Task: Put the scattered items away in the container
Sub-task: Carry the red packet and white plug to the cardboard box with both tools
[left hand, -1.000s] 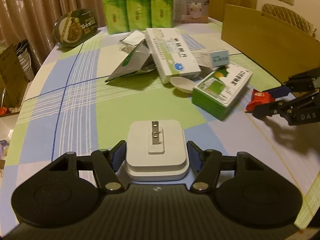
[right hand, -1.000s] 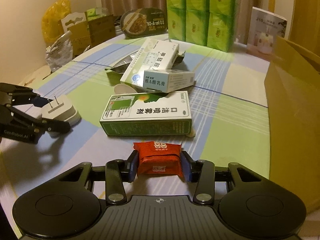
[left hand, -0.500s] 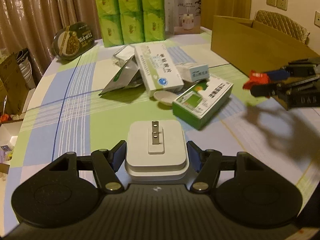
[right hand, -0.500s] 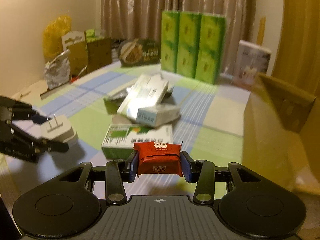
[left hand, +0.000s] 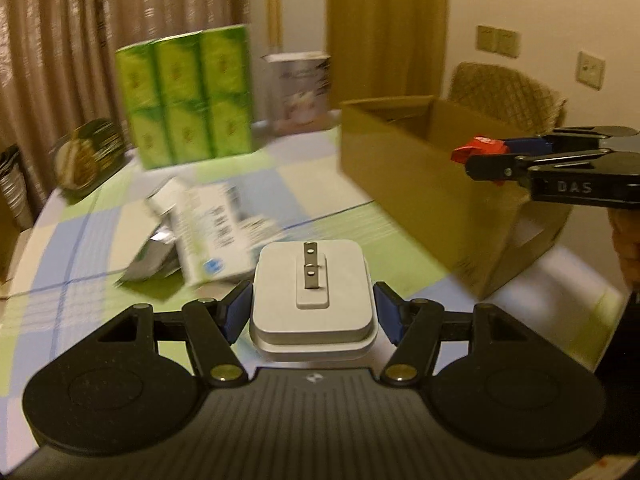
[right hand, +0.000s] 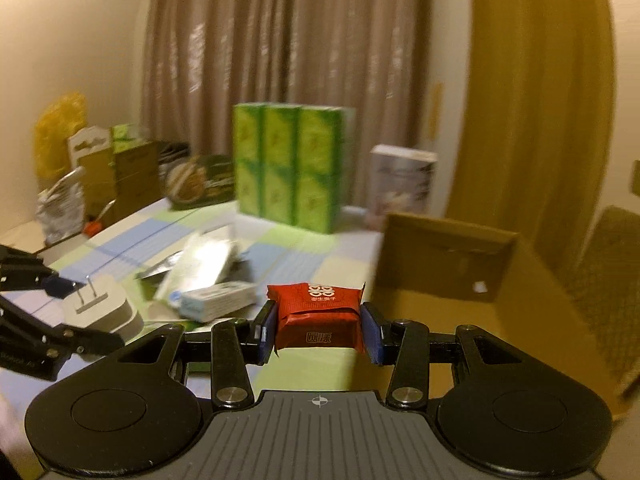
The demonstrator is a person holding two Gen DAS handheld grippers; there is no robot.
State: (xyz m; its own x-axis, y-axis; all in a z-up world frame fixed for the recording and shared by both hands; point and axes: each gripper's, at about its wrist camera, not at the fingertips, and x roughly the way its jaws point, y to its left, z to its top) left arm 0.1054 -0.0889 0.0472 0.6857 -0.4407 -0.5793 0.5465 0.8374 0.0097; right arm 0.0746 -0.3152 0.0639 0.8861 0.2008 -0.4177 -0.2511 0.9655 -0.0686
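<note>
Left wrist view: the left claw [left hand: 313,312] is closed on the plug [left hand: 312,300], a white adapter. Its two blue pads press the flat sides and the two metal prongs point up and forward. I think it is held by the sides because these are the only parallel faces, and the prongs stay free this way. The plug is in the air above the bench [left hand: 80,248], not touching it.

Just beyond the plug some items lie on the checked cloth: a white carton [left hand: 216,236] over a silver pouch [left hand: 154,258]. They are blurred, so I cannot read them. These are not tidied yet.

To the right stands the box [left hand: 424,196], an open brown cardboard container. The right claw [left hand: 478,156] is at the level of its rim and near its open top, gripping the red packet [left hand: 476,147].

In the right wrist view, the packet [right hand: 320,314] sits squarely between the pads of the right claw [right hand: 320,322], clamped by its short ends. The box [right hand: 448,264] opens just ahead and to the right. The left claw with the plug [right hand: 100,308] shows at the left edge, well apart from the box.

Farther back stand green packs [right hand: 290,164] and a white carton [right hand: 400,182] before a curtain.

I judge that the packet needs only a short move over the rim before release; the plug has more way to go.
</note>
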